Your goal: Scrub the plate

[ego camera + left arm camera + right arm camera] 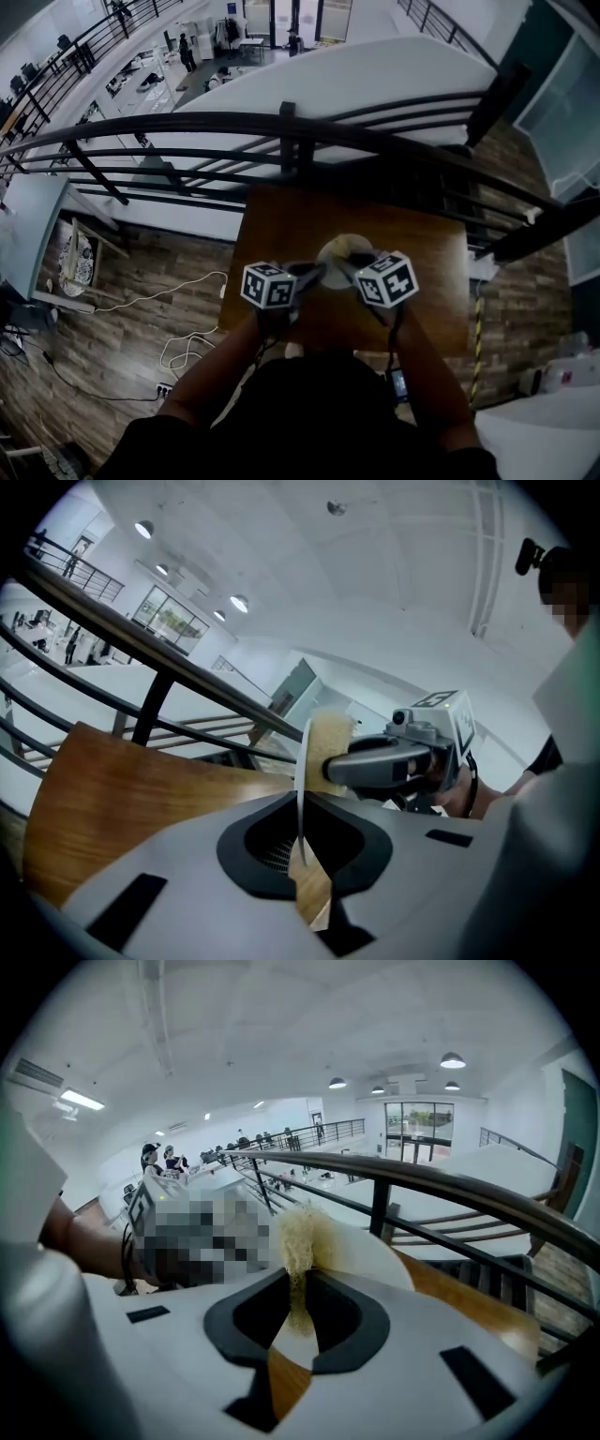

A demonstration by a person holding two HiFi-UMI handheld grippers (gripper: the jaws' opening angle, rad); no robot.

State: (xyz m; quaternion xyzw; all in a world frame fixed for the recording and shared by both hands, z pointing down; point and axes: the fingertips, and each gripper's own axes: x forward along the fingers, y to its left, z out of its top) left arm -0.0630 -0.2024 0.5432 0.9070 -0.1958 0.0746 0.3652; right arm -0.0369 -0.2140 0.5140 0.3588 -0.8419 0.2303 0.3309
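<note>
A white plate (pixel 342 248) hangs on edge above the wooden table (pixel 281 220). My left gripper (pixel 314 272) is shut on its lower rim; in the left gripper view the plate (pixel 302 752) stands edge-on between the jaws of that gripper (pixel 300 799). My right gripper (pixel 349 265) is shut on a yellow sponge (pixel 298 1237), pinched between its jaws (pixel 299 1274). The sponge (pixel 330 747) presses flat against the plate's right face, with the right gripper (pixel 342 766) behind it. In the right gripper view the plate (pixel 361 1252) shows just behind the sponge.
A dark metal railing (pixel 281 127) runs along the table's far edge, with an open drop to a lower floor beyond. White cables (pixel 187 347) lie on the wood floor to the left. The person's arms and body fill the bottom of the head view.
</note>
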